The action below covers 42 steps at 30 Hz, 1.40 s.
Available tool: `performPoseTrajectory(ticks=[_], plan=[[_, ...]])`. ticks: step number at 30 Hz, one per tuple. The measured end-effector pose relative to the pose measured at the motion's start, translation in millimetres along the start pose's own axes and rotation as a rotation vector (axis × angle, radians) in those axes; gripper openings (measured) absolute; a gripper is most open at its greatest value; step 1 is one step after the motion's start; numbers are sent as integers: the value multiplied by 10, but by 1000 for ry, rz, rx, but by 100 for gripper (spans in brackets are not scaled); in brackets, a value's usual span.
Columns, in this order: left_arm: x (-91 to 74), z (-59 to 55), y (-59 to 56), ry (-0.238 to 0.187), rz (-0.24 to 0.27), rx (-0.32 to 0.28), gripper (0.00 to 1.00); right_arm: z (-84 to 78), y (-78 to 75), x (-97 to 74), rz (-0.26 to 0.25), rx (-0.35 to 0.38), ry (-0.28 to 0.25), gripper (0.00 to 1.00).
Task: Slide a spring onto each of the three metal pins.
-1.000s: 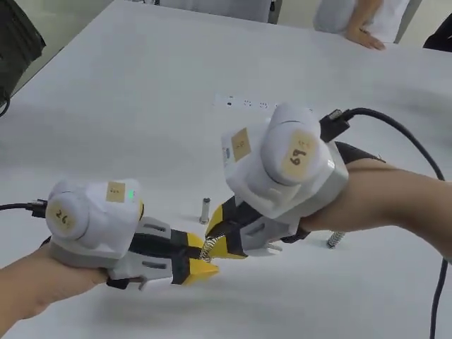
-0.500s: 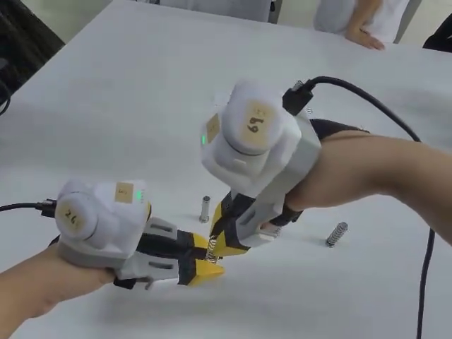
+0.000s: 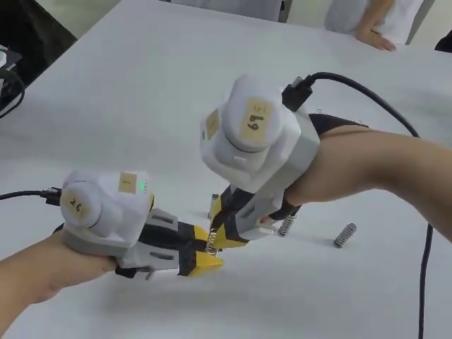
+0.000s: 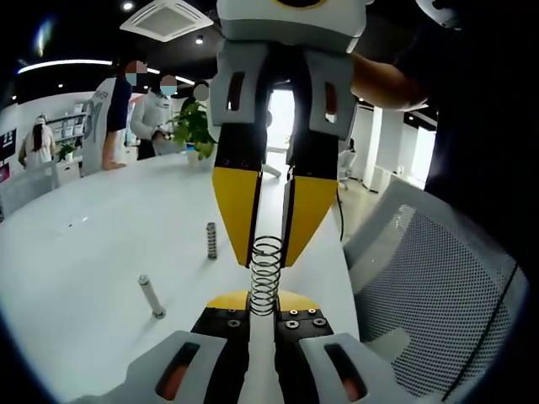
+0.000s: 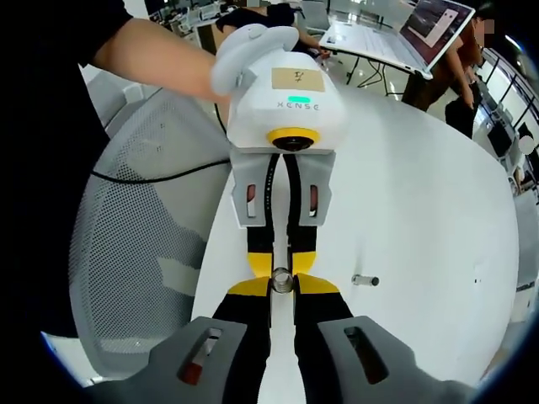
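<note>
The spring (image 3: 210,242) is held just above the table (image 3: 127,85), between the two facing grippers. The right gripper (image 3: 217,239) has its jaws narrowed onto the spring's upper end, and the left gripper (image 3: 205,256) has its jaws nearly together at the lower end. A metal pin (image 3: 214,205) stands just behind them.

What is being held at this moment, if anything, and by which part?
A spring, held at both ends: the left gripper clamps one end and the right gripper pinches the other.
</note>
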<state>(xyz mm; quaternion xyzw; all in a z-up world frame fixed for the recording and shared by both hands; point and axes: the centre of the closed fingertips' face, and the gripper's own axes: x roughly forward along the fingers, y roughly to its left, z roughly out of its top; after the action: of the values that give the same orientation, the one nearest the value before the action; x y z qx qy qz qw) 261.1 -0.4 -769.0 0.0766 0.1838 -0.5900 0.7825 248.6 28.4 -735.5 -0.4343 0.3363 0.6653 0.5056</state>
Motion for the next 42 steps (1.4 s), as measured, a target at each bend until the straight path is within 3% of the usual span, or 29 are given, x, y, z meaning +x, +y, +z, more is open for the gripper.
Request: performPoseTrajectory(ticks=[4,11,13,21,28,33,42], plan=[[-35,27,63,-8,11,-6,2,41,-46,-21,-23,-49,13,6],[-36,52,77,-7,19,-17,2,50,-97,-29,-21,-40,21,6],[-25,43,74,-3,21,-44,2,43,-103,-16,-18,-36,23,6],[-12,-14,90,26,30,-50,2,28,-130,31,8,-10,31,6],[-62,-3,123,19,39,-62,3,50,-140,23,4,-25,32,6],[-72,56,148,2,48,-67,6,-18,-145,43,-1,-44,72,6],[-148,-38,116,15,61,-75,11,-11,-199,-22,-27,-50,74,6]])
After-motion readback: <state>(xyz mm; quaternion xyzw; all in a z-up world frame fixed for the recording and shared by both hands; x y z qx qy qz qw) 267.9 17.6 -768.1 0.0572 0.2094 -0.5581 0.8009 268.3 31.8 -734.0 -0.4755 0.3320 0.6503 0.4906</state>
